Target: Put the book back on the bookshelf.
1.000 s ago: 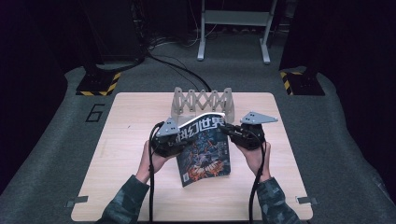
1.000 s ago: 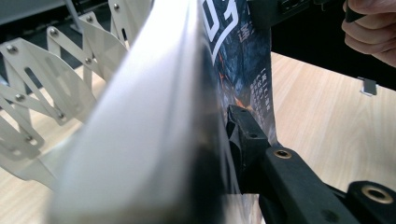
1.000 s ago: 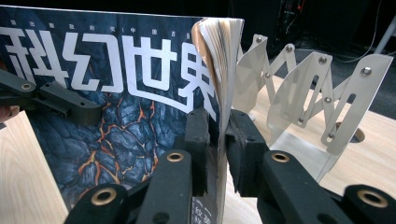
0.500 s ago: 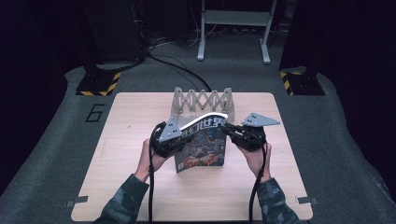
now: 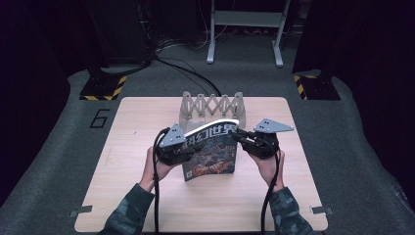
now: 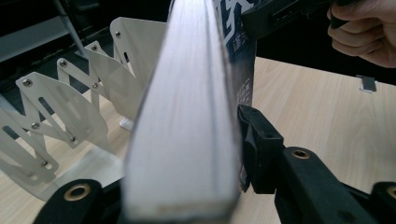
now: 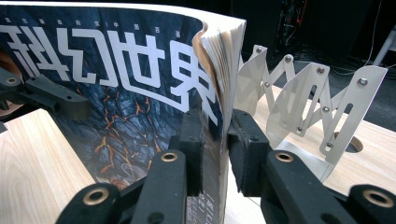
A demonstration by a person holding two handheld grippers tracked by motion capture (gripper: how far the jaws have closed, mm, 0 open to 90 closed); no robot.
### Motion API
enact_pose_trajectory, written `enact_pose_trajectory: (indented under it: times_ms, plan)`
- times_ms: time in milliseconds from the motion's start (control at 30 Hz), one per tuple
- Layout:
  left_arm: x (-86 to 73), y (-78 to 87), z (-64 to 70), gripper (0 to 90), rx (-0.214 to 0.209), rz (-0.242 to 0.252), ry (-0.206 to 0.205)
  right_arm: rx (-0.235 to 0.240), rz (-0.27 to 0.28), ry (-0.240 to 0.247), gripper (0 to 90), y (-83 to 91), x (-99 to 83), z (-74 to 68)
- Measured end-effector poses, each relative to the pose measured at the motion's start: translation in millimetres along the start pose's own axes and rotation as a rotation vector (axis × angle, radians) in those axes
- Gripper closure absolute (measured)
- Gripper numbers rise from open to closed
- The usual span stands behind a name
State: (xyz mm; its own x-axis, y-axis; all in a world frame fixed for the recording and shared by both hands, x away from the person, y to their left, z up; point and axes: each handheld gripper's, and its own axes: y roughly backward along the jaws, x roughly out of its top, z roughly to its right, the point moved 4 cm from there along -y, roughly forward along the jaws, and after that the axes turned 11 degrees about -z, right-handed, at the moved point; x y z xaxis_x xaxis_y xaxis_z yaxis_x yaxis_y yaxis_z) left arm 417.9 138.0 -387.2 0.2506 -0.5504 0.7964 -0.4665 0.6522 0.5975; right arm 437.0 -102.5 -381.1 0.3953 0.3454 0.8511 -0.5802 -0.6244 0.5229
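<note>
A: From above, where's the magazine?

B: Held upright over the pale wooden desk, just before the accordion rack; left claw and right claw each clenched on a side edge.

A: And the gripper views?

B: Close-up: thick white page block, glossy dark cover, riveted metal slats.

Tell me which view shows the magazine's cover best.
The right gripper view: the magazine cover with its title fills the frame, clamped at its edge. The high view shows it small; the left gripper view shows mostly its page edges.
</note>
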Motion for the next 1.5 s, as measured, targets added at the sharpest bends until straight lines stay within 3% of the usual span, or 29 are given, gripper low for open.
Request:
enact_pose_trajectory:
  times_ms: [500, 733, 833, 967, 1200, 1367, 1500]
  plan:
    - [15.2, 12.2, -7.3, 54.0, -0.045, 0.046, 0.050, -0.005, -0.008, 0.001, 75.7, -1.4, 1.8, 0.1]
    - [29.6, 10.8, -9.1, 53.4, -0.041, 0.002, 0.019, -0.005, -0.012, -0.005, 75.0, -1.8, 2.2, 0.1]
    - [36.0, 7.4, -9.1, 57.9, -0.018, -0.029, -0.009, -0.005, -0.014, -0.009, 74.4, -1.9, 2.1, -0.1]
    - [42.4, 5.5, -11.1, 61.5, -0.027, -0.067, -0.026, -0.002, -0.013, -0.007, 74.1, -1.6, 1.8, 0.8]
    - [47.6, 5.9, -12.8, 71.7, 0.017, -0.115, -0.082, 0.001, -0.011, -0.013, 72.1, -1.3, 1.1, 1.4]
    - [49.4, 7.4, -12.4, 76.5, -0.005, -0.145, -0.096, -0.010, -0.005, -0.004, 70.7, -0.8, -0.5, 1.1]
    - [50.5, 7.5, -10.8, 78.5, -0.009, -0.156, -0.118, -0.024, -0.011, -0.025, 67.6, -1.3, -4.8, 4.0]
